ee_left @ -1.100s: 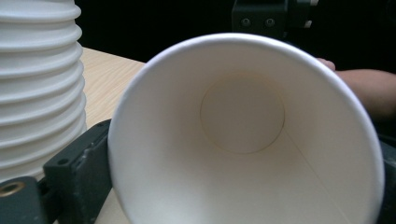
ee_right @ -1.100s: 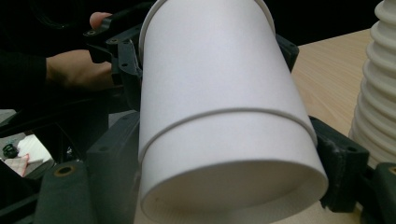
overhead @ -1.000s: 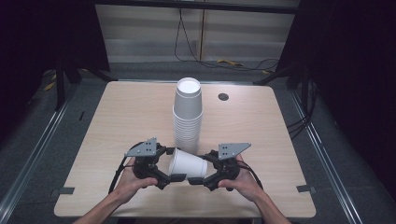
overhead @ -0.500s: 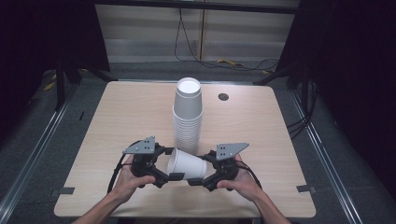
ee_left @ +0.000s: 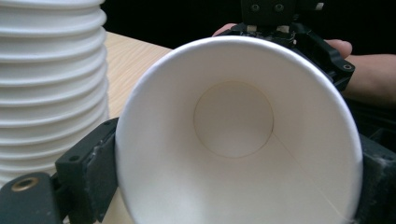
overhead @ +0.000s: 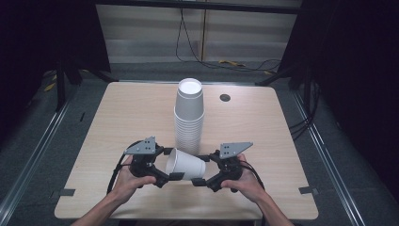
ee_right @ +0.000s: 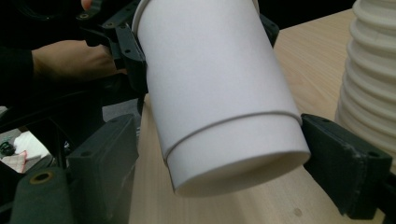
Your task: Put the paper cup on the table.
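A single white paper cup [overhead: 186,165] lies on its side in the air just above the worktop [overhead: 117,122], near the middle of the front edge, held between the two grippers. Its smooth matte wall tapers from a rolled rim at the person's left to a narrower base at the right, and a thin raised seam line rings the wall near the base. In the left gripper view the cup's open mouth faces the camera, showing a round flat bottom and a fine straight seam down the inner wall.

The left gripper [overhead: 165,172] has its black, blocky jaws closed against the rim end of the cup, one on each side. The right gripper [overhead: 203,175] clamps the base end in the same way, its rubbery matte pads [ee_right: 343,163] pressing the wall on either side. Each gripper carries a grey three-cornered metal plate on top.

Just behind the held cup, toward the centre of the worktop, stands a tall stack of white paper cups [overhead: 189,115], upside down, its rolled rims forming a ribbed column. The worktop is pale wood-grain laminate with rounded corners; a small dark round disc [overhead: 225,98] lies near the far edge.
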Demonstrator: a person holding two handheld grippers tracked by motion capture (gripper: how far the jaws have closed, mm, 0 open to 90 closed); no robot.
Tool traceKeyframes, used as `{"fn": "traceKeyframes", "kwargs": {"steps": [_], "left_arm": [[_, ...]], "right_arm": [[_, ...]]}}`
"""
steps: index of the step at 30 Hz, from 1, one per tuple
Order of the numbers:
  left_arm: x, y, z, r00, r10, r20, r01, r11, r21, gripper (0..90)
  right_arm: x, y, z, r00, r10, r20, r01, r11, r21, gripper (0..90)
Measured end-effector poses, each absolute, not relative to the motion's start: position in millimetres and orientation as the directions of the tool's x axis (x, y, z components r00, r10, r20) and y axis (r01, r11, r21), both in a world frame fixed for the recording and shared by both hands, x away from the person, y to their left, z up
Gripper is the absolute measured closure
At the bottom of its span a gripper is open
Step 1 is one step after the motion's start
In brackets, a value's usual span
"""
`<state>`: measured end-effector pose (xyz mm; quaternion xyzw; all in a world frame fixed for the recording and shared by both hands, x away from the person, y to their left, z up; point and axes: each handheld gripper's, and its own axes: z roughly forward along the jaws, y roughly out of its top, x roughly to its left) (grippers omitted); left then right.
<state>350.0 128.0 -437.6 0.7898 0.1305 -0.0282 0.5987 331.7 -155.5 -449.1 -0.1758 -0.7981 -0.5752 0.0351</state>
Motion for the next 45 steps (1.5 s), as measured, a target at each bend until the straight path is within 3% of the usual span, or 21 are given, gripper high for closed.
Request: {"fn": "traceKeyframes", "kwargs": {"steps": [11, 25, 29, 38, 45], "left_arm": [[353.1, 131.1, -437.3, 0.96, 0.221, -0.172, 0.238, -0.319, 0.917, 9.0], [349.7, 139.0, -432.0, 0.954, 0.264, -0.143, 0.242, -0.394, 0.887, 9.2], [349.1, 143.9, -430.7, 0.945, 0.3, -0.129, 0.25, -0.41, 0.877, 9.2], [356.3, 155.4, -424.4, 0.923, 0.357, -0.145, 0.299, -0.428, 0.853, 9.2], [359.7, 168.8, -413.8, 0.909, 0.395, -0.13, 0.313, -0.444, 0.84, 9.2]], "right_arm": [[337.8, -166.9, -450.1, -0.914, 0.283, 0.292, 0.365, 0.256, 0.895, 13.6], [337.6, -180.8, -442.0, -0.888, 0.403, 0.224, 0.341, 0.247, 0.907, 13.6], [337.1, -184.6, -441.8, -0.873, 0.412, 0.259, 0.375, 0.231, 0.898, 13.5], [334.3, -190.3, -441.1, -0.827, 0.549, 0.121, 0.321, 0.283, 0.904, 13.5], [335.5, -195.4, -442.9, -0.789, 0.605, 0.113, 0.326, 0.256, 0.91, 13.7]]}}
